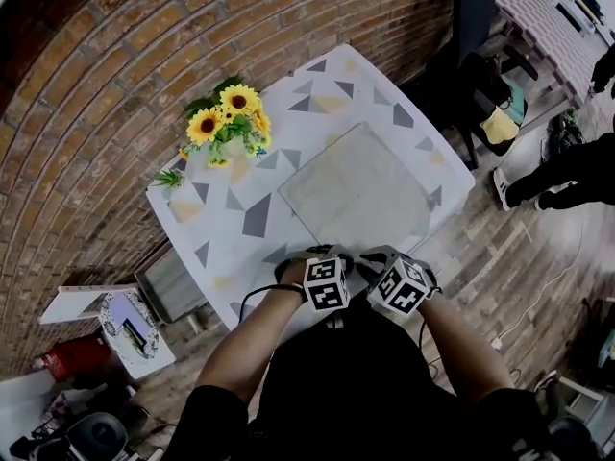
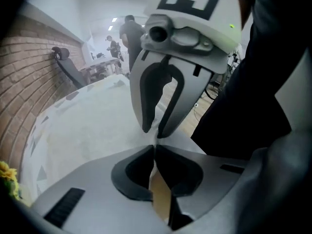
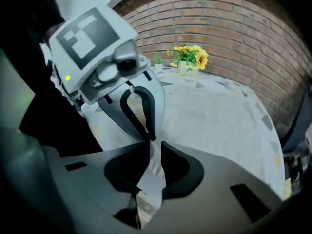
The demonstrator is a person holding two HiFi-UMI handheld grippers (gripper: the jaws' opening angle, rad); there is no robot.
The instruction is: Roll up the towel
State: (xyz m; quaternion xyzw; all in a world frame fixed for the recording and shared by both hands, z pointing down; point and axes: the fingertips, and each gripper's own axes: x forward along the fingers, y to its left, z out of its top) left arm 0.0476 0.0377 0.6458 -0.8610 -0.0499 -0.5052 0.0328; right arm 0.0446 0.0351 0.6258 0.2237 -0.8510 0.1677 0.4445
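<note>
A pale grey towel (image 1: 360,190) lies flat on the table (image 1: 231,209), which has a white cloth with grey triangles. Both grippers are side by side at the towel's near edge, pointing steeply down. My left gripper (image 1: 322,254) is shut, its tips (image 2: 155,149) meeting on a pinch of the towel (image 2: 97,126). My right gripper (image 1: 380,254) stands just to its right; its jaws (image 3: 153,147) sit slightly apart with a fold of the towel (image 3: 209,111) filling the gap. In the left gripper view the right gripper (image 2: 156,130) has a small peak of cloth between its fingers.
A vase of sunflowers (image 1: 229,113) stands at the table's far left corner, with a small green plant (image 1: 169,177) beside it. A brick wall (image 1: 86,94) runs behind the table. A dark chair (image 1: 480,84) and a person's legs (image 1: 567,181) are at the right.
</note>
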